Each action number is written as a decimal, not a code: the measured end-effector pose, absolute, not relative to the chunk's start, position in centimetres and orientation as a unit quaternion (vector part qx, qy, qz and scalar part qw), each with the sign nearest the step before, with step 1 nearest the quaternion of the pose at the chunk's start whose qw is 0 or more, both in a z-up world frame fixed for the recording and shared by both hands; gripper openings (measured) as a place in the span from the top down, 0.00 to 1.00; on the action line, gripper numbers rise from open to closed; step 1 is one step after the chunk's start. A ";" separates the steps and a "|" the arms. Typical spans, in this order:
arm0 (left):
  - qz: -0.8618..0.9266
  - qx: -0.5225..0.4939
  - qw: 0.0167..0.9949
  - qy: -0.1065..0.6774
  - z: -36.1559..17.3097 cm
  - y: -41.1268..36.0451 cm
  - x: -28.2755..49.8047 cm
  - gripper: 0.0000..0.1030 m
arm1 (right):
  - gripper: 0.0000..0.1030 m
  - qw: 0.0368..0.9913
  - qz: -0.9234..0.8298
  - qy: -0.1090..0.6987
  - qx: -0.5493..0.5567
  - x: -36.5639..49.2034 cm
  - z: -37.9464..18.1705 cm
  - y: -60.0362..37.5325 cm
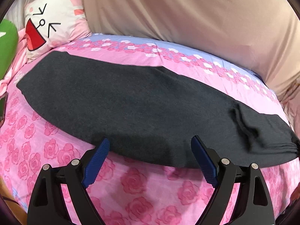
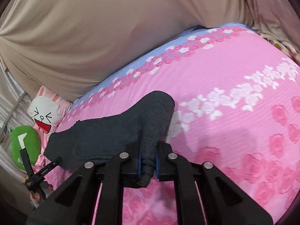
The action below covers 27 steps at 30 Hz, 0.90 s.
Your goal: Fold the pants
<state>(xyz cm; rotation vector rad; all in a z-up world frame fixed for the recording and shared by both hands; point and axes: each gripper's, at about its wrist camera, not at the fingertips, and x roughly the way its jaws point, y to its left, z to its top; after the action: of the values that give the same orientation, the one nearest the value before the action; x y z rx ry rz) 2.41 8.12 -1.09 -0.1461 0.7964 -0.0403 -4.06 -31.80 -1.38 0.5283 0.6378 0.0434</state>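
Observation:
Dark grey pants lie stretched lengthwise across the pink rose bedspread, folded into one long strip. My left gripper is open, its blue pads at the pants' near edge, holding nothing. In the right wrist view my right gripper is shut on the bunched right end of the pants and lifts it off the bed. The left gripper's body shows at the far left of that view.
A white bunny-face pillow and a green plush lie at the left end of the bed. A beige curtain hangs behind the bed. The pink bedspread extends to the right of the pants.

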 end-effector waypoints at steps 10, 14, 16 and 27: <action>-0.057 -0.038 0.918 0.392 -1.5 4.8 2.7 0.16 | 0.69 0.935 -0.117 0.292 0.164 -8.1 -1.2 -31.2; -0.062 -0.047 0.916 0.393 -1.6 5.0 2.8 0.16 | 0.24 0.952 0.025 0.282 0.116 -7.2 1.2 -23.4; -0.061 -0.055 0.917 0.391 -1.5 5.4 2.7 0.16 | 0.26 0.940 0.089 0.320 0.079 -4.6 -0.2 -18.3; -0.024 -0.072 0.921 0.381 -0.8 12.4 1.8 0.16 | 0.90 0.936 0.045 0.344 0.063 1.5 1.6 -15.4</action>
<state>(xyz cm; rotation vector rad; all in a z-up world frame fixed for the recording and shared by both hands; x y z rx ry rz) 1.77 12.36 -0.80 -0.1485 0.7836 -0.0492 1.48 -15.38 1.59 0.1294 0.7041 0.0914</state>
